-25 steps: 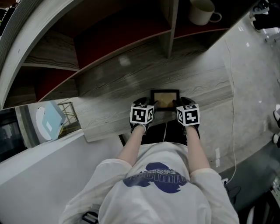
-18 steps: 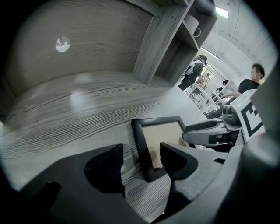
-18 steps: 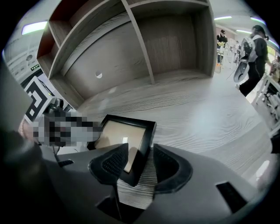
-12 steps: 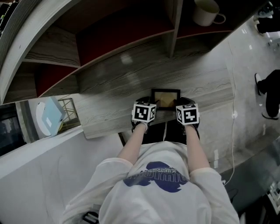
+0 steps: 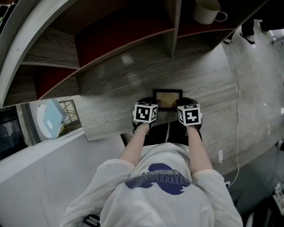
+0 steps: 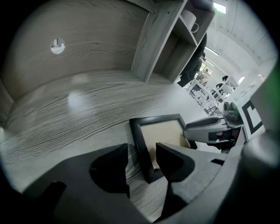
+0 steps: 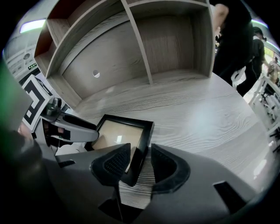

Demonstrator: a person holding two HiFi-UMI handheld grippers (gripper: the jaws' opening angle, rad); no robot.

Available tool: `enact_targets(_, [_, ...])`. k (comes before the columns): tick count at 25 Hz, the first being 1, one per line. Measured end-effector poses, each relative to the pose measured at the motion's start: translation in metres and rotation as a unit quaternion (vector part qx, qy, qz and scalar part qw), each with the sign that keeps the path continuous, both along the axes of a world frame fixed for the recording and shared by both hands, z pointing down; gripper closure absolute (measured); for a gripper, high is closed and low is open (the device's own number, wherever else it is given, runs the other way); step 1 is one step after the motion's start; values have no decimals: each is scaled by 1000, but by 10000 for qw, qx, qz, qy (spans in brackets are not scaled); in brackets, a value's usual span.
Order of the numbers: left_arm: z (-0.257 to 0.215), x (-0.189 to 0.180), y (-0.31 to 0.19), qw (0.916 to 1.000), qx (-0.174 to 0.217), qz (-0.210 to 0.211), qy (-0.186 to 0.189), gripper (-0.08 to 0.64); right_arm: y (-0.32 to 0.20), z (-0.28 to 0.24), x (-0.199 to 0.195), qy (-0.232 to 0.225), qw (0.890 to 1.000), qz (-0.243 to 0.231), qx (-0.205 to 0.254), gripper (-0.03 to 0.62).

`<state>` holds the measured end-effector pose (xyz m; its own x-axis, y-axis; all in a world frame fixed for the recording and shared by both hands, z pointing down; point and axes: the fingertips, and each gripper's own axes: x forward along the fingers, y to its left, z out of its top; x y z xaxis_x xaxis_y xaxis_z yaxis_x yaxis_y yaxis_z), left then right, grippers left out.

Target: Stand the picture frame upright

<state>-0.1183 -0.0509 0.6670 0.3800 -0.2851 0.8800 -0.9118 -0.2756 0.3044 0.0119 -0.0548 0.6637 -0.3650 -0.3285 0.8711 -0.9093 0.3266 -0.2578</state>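
Straddling the picture frame (image 5: 167,99), which lies at the near edge of the worktop (image 5: 111,95), are the left tongs (image 6: 142,151) at its 9 o'clock and the right tongs (image 7: 140,152) at 3 o'clock. Both have just been closing, part-open and unclamped. A mug (image 5: 206,11) sits shelved at 1 o'clock.

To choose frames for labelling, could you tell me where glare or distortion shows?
Head view: sharp, with a sheen on the desk. Left gripper view: fisheye bend, dark corners, blown-out background upper right. Right gripper view: shelf curved by the lens, small glint on the picture frame.
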Motion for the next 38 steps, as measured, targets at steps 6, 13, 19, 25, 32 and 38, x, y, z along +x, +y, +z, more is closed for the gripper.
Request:
enact_targets(6, [1,-2,0,10000,-6,7,-49,368,1,0,-3,100,9999,34,3,471])
enact_targets(13, [1,-3,0,10000,-34,-9,-30,375,1,0,-3,86,9999,90,-12,477])
enact_targets(19, [0,2,-1,9999,-43,-15,111,430,1,0,-4,21,9999,140,-22,489])
enact_targets(25, [1,3,0,9997,-55,-56,234,436,1,0,-2,-13,9998,179,-44,506])
enact_targets(32, [-3,1,-4,9998,127,-1,150,460,0,-1,1,-87,9996,265,-11,509])
enact_targets(38, [-11,7,-11,9991,385,96,179,469,-6,-8,7,-61,9994,274,214,512])
